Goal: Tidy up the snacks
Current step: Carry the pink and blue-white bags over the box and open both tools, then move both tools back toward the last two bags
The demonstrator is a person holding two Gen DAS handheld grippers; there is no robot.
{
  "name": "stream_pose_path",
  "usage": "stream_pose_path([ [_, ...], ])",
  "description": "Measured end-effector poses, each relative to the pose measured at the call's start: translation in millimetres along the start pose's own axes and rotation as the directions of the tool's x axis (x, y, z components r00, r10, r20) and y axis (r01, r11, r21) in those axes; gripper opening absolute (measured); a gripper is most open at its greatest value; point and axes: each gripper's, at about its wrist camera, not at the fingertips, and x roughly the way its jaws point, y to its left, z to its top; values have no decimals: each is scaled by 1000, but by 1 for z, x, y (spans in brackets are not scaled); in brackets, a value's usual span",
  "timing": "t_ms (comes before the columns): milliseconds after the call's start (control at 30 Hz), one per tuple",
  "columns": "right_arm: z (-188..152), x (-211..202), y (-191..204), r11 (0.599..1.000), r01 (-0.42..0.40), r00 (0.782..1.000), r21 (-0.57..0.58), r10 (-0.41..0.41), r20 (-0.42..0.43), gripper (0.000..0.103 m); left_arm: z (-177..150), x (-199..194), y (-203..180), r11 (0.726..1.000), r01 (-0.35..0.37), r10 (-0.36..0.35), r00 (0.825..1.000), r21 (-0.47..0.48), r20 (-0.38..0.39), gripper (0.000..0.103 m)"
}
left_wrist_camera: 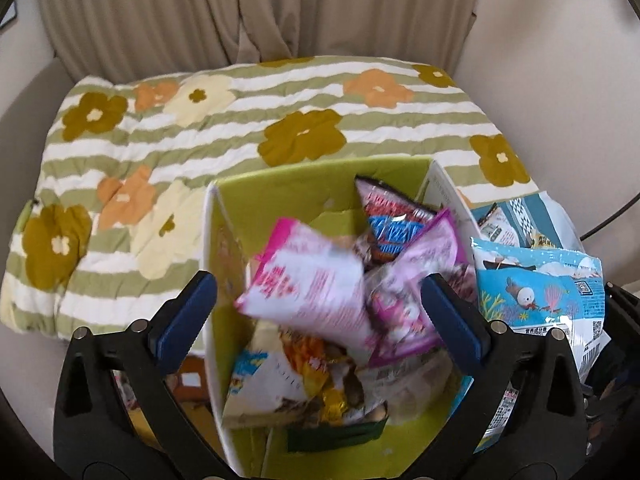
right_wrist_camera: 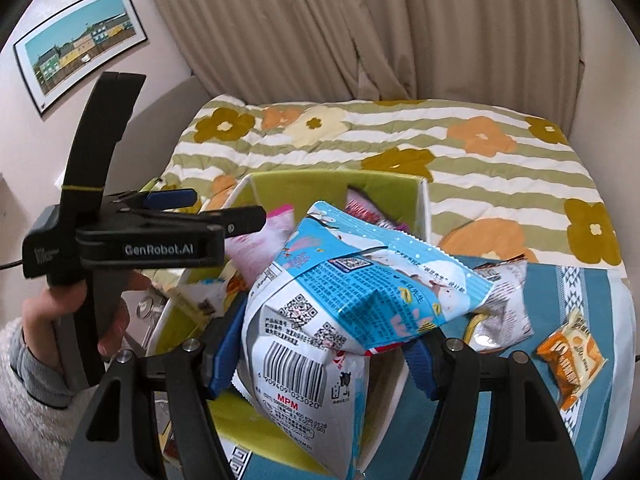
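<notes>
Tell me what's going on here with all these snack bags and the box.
A person is sorting snacks into a green-lined box with a set of tongs in each hand. The left tongs stand open over the box, and a pink and white packet lies loose between them on the pile inside. The right tongs are shut on a blue and white bag above the box's edge. More packets, such as an orange one, wait on the blue cloth.

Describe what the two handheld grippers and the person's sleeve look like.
Both are black plastic tools with dark blue ribbed pads and silver pivot bolts. The left gripper has a pistol-style handle, white GenRobot.AI lettering on its side, a thin yellow band around the upright part and a dark cable at the back. The right gripper matches. The sleeve is grey with a white fleecy layer.
</notes>
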Motion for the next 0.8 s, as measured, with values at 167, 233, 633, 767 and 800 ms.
stream_pose_path([
  [167, -7, 9, 18, 998, -31, 999, -46, 29, -40, 65, -19, -5, 7, 1000, -25, 24, 1000, -1, -9, 101],
  [233, -8, 16, 23, 998, -34, 998, -57, 31, -56, 65, -23, -7, 11, 1000, -27, 27, 1000, -11, -4, 101],
  [633, -29, 39, 38, 993, -16, 996, -117, 5, -95, 102, -44, -16, 28, 997, -56, 56, 998, -44, -1, 101],
  [767, -30, 32, 37, 995, -3, 997, -104, -5, -81, 102, -52, -23, 26, 996, -64, 64, 998, -55, 4, 101],
  [800, -30, 29, 37, 994, -1, 997, -107, -7, -74, 102, -53, -27, 25, 996, -68, 69, 998, -57, 8, 101],
])
